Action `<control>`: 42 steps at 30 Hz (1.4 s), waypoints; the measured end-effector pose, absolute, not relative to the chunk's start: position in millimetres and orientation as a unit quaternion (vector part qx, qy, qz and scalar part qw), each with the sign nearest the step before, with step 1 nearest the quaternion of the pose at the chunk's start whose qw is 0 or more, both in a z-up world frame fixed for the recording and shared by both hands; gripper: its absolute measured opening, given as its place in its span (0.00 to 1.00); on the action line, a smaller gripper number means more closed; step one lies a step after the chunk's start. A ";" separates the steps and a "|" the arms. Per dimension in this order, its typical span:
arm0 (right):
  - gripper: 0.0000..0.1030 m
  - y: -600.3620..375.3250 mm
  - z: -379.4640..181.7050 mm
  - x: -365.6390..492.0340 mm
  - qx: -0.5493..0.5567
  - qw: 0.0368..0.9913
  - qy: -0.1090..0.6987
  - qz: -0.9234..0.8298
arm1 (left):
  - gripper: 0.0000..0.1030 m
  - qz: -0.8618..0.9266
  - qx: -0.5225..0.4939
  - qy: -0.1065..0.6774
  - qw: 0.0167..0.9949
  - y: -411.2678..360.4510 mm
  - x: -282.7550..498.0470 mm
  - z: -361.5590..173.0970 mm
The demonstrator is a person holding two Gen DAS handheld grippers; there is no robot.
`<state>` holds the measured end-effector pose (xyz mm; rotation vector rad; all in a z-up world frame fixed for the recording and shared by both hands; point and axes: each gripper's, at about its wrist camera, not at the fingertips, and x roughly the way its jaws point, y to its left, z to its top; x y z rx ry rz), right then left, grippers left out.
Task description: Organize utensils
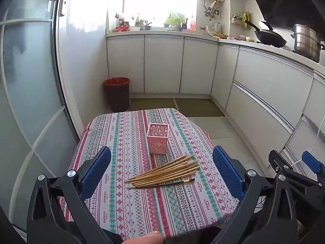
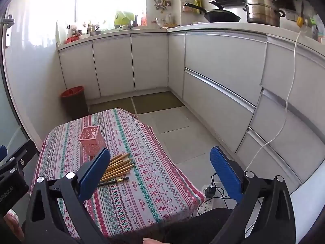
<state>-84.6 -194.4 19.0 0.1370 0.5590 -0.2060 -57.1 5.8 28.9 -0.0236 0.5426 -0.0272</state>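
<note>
A bin (image 1: 116,93) is seen on the floor at the far left, beyond the table (image 1: 126,207), which is covered by a patterned cloth. The left gripper (image 1: 162,172) is held above the table's near edge with its jaws spread wide and nothing between them. A pink holder (image 1: 158,141) stands upright near the table's middle. Just in front of it and slightly to the right, a bundle of chopsticks (image 1: 164,171) lies flat on the cloth, apart from the holder, with one dark chopstick (image 1: 162,184) lying at its near side, possibly touching the bundle. Further right, the right gripper (image 2: 160,172) is held over the table's right edge and the floor, its jaws likewise wide open and empty. On the counter at the far right, a wok (image 2: 221,17) and a pot (image 2: 262,10) are seen.
</note>
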 end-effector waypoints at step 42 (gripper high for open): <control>0.93 -191.1 38.1 -92.8 0.073 0.948 0.289 -0.112 | 0.93 -0.006 -0.006 0.280 0.960 -0.5 -53.9 30.9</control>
